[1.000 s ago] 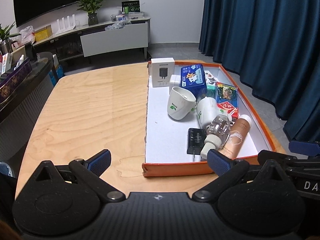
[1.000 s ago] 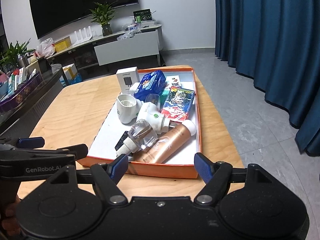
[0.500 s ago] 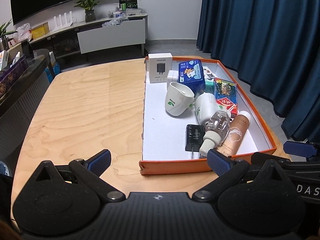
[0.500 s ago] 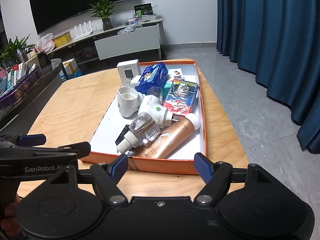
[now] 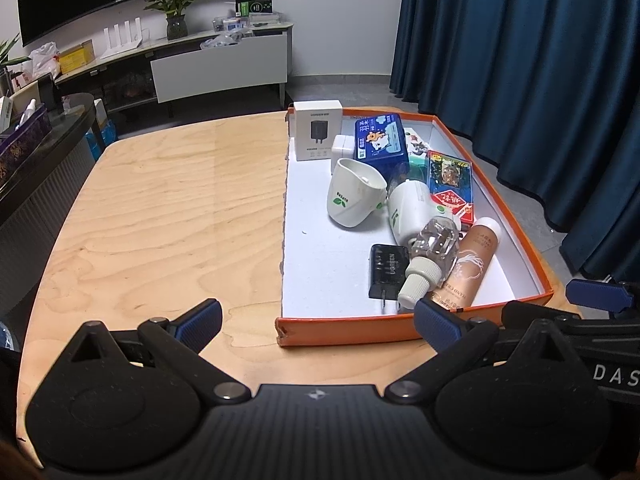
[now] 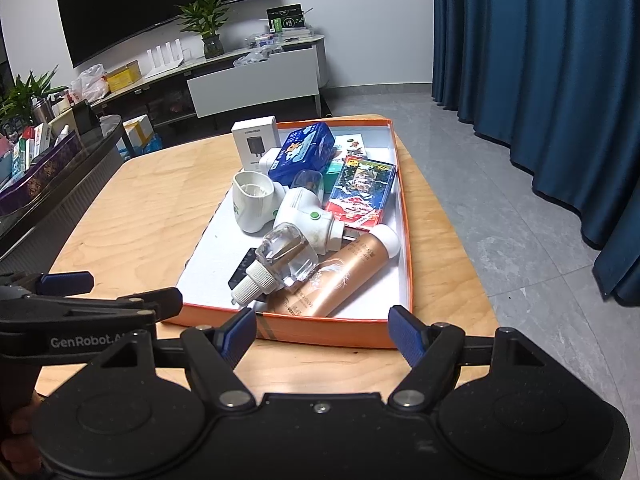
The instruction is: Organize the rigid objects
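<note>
Shallow orange-walled, white-floored cardboard tray (image 5: 400, 336): holds all visible items, jumbled; copper-coloured tube (image 5: 472, 264) and clear bottle (image 5: 434, 240) overlapping. Left gripper (image 5: 316, 316), right gripper (image 6: 322, 326): both spread, empty. Stage indeterminate.

Black charger (image 5: 387, 269): "UGREEN" in grey letters on its face.
Bronze tube (image 5: 469, 266): "HAND CRE…" near the crimped end, rest hidden.
Left gripper (image 6: 66, 298) body: "GenRobot.A…", cut off.
Right gripper (image 5: 560, 312) body: "DAS", cut off.
</note>
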{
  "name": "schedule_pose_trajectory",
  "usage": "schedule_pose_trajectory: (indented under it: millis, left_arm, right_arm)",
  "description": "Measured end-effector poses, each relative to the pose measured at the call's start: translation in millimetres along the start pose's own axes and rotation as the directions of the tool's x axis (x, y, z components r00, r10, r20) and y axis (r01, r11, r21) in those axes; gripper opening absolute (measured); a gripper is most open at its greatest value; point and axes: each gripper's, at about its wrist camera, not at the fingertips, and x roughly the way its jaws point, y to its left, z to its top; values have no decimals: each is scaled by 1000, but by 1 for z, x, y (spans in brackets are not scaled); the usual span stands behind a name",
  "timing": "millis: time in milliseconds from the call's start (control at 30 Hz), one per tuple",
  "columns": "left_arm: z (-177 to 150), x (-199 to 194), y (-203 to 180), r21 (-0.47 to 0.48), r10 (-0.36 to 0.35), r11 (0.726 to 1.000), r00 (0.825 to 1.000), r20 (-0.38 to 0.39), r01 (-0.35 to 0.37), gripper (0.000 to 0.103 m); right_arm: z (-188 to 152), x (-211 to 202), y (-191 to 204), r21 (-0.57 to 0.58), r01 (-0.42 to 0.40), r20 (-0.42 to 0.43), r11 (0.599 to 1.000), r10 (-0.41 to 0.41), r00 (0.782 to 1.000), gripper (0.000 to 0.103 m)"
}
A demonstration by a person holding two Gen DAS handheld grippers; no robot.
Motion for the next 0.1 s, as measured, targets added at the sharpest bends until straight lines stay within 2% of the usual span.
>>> schedule_pose_trajectory:
  millis: [100]
  left_arm:
    - [1, 1, 1, -5, -8, 1000, 1000, -6, 8, 103]
  right_arm:
    - [0, 0, 0, 0, 2, -1, 1000, -2, 1000, 86]
